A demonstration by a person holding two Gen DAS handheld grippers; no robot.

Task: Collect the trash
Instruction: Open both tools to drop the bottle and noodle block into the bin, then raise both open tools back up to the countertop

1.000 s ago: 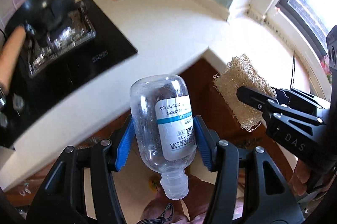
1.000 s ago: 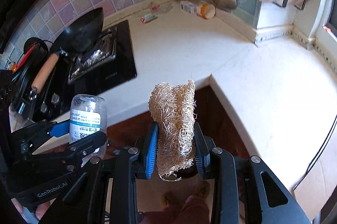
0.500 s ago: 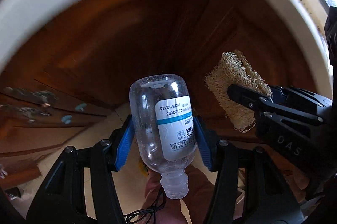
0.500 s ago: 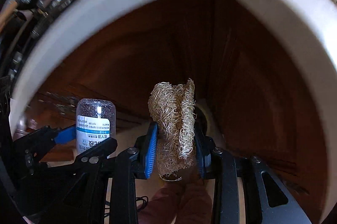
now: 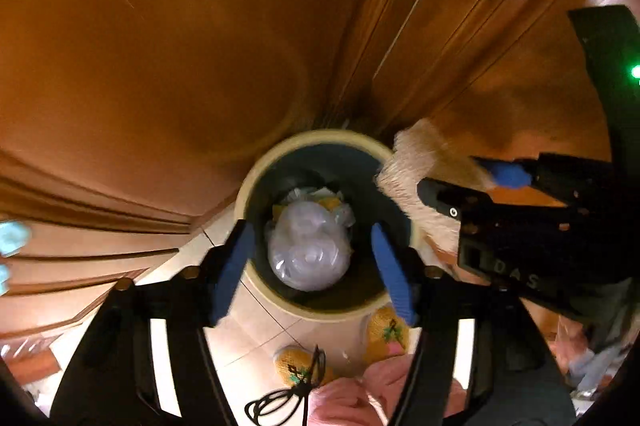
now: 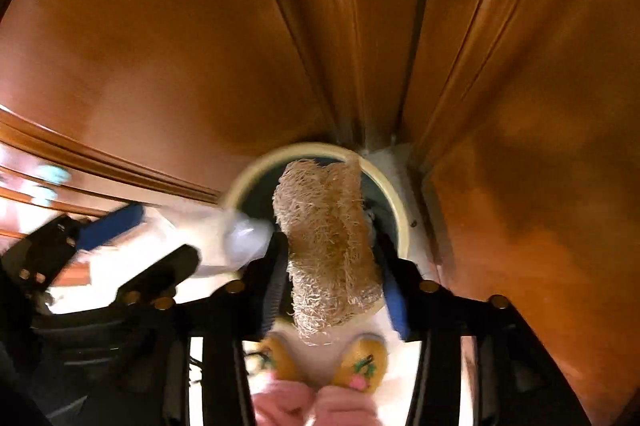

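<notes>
A round bin with a cream rim [image 5: 244,193] [image 6: 240,185] stands on the floor in the corner of the wooden cabinets. My left gripper [image 5: 310,228] [image 6: 164,234] hangs over it, jaws opening, blue pads apart. The clear plastic bottle [image 5: 308,250] [image 6: 240,238] has left the pads and drops into the bin, blurred. My right gripper [image 6: 330,242] [image 5: 452,173] is over the bin's right side, jaws opening. The beige loofah sponge [image 6: 328,246] [image 5: 416,161] still sits loosely between its pads.
Brown wooden cabinet doors [image 5: 180,45] [image 6: 520,105] close in behind and on both sides. Crumpled white trash [image 5: 316,193] lies in the bin. The person's yellow slippers [image 5: 386,330] [image 6: 360,358] stand on the pale tiled floor just in front. A black cable [image 5: 280,398] dangles below.
Both grippers dropped from counter height down to the bin on the floor. The left jaws spread and let the bottle go. The right jaws widened around the loofah.
</notes>
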